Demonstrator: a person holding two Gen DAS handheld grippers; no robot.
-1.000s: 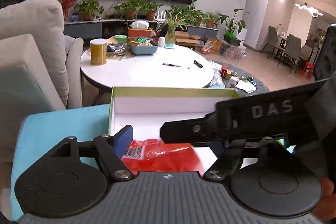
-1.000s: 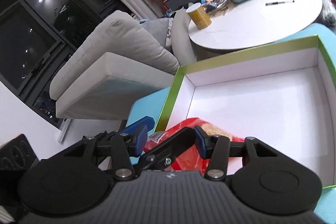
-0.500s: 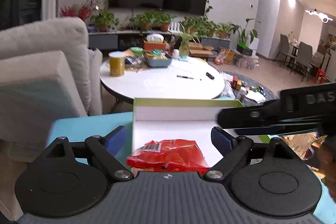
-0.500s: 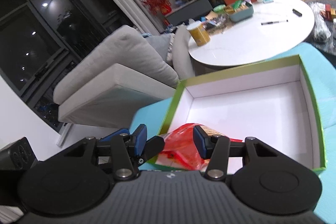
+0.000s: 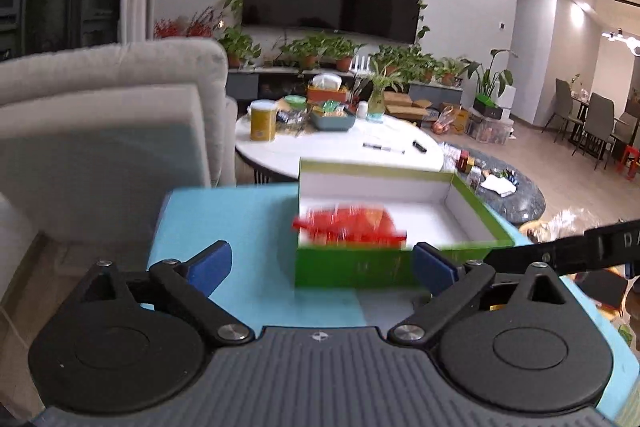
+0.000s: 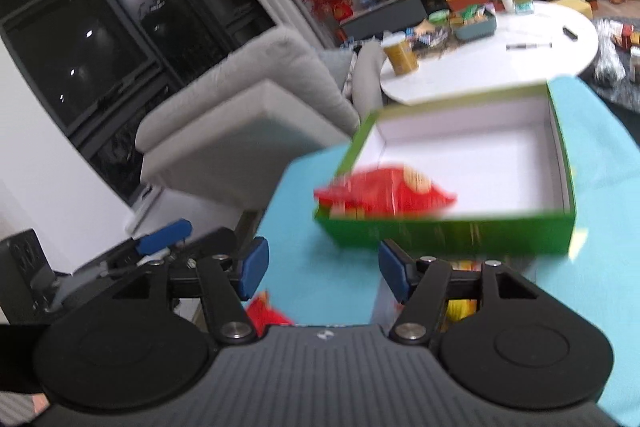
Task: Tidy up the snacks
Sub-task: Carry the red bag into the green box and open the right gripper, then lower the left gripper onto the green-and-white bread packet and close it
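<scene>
A red snack bag [image 5: 350,225] [image 6: 384,193] lies in the near left corner of a green box with a white inside [image 5: 468,195] [image 6: 560,163], which stands on a light blue surface [image 5: 240,227] [image 6: 600,267]. My left gripper [image 5: 320,263] hangs back from the box, its jaws opening wide with nothing between them. My right gripper [image 6: 322,269] is also pulled back before the box, jaws opening and empty. The right gripper's arm [image 5: 560,251] shows at the left view's right edge. Red and yellow snack packs [image 6: 264,313] lie under the right gripper.
A grey sofa [image 5: 100,131] [image 6: 248,107] stands left of the blue surface. Behind the box is a round white table [image 5: 340,147] [image 6: 500,55] with a yellow can [image 5: 263,119], a blue tray and pens. Plants, a TV and dining chairs [image 5: 592,127] fill the room behind.
Both grippers let go of the red bag, opened, and drew back from the box. The bag now rests in the box's near left corner.
</scene>
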